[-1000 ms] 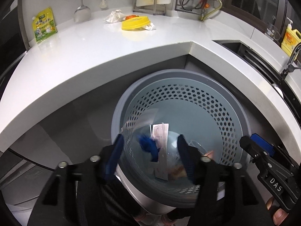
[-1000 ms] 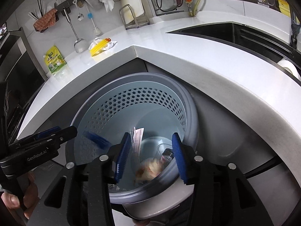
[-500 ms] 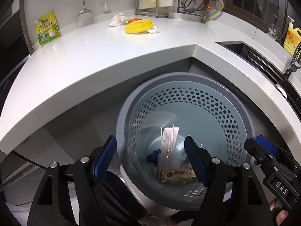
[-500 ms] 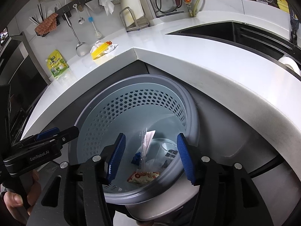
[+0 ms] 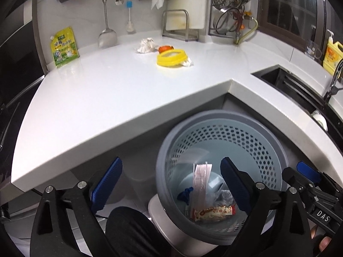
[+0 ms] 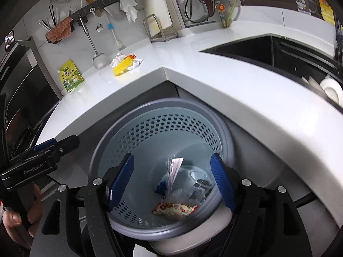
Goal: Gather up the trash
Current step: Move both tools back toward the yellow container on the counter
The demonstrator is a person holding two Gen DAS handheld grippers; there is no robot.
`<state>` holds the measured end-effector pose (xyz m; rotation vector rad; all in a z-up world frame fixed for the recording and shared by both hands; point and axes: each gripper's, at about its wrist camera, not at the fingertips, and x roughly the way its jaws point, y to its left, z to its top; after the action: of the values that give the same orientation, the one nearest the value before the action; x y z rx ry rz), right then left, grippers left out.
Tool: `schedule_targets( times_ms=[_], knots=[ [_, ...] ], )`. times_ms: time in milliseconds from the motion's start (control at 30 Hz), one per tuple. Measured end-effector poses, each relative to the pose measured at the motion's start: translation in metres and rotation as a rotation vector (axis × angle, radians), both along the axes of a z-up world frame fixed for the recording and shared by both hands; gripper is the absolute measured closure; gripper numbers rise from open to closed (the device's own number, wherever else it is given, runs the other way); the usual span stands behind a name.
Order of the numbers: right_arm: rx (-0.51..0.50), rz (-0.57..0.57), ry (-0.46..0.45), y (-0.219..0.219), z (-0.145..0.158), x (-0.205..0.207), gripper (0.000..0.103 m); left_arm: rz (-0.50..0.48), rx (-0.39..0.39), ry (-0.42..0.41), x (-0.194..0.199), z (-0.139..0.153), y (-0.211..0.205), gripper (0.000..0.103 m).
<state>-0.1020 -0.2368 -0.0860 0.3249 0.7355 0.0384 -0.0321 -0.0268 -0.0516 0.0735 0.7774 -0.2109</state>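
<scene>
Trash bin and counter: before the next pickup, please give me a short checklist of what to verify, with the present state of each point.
1. Left gripper open and holding nothing: ok.
2. Right gripper open and holding nothing: ok.
3. Dropped snack wrapper lies inside the bin: ok.
4. Counter free of trash: not ok; yellow lid and crumpled tissue remain.
5. Path over the counter to the lid unobstructed: ok.
6. What lies under the lid: cannot tell.

Home kitchen: white countertop point(image 5: 120, 90), sink point(image 6: 268, 49), hanging utensils point(image 5: 106, 21).
</scene>
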Motion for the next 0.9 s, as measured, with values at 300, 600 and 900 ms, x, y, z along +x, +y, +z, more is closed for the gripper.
schedule_targets(
  times_ms=[300, 600, 900],
  knots=[
    [-0.027, 0.011, -0.020, 0.003, 0.017, 0.023, 0.030, 0.018, -0.017, -0.025, 0.023, 0.015, 0.011, 0.007],
    [-0.051, 0.040, -0.041, 0.013, 0.031, 0.060, 0.026, 0.050, -0.016, -0.055, 0.054, 0.030, 0.020, 0.006],
    [-0.051, 0.065, -0.062, 0.019, 0.046, 0.100, 0.026, 0.071, -0.015, -0.090, 0.087, 0.045, 0.028, 0.006]
  ],
)
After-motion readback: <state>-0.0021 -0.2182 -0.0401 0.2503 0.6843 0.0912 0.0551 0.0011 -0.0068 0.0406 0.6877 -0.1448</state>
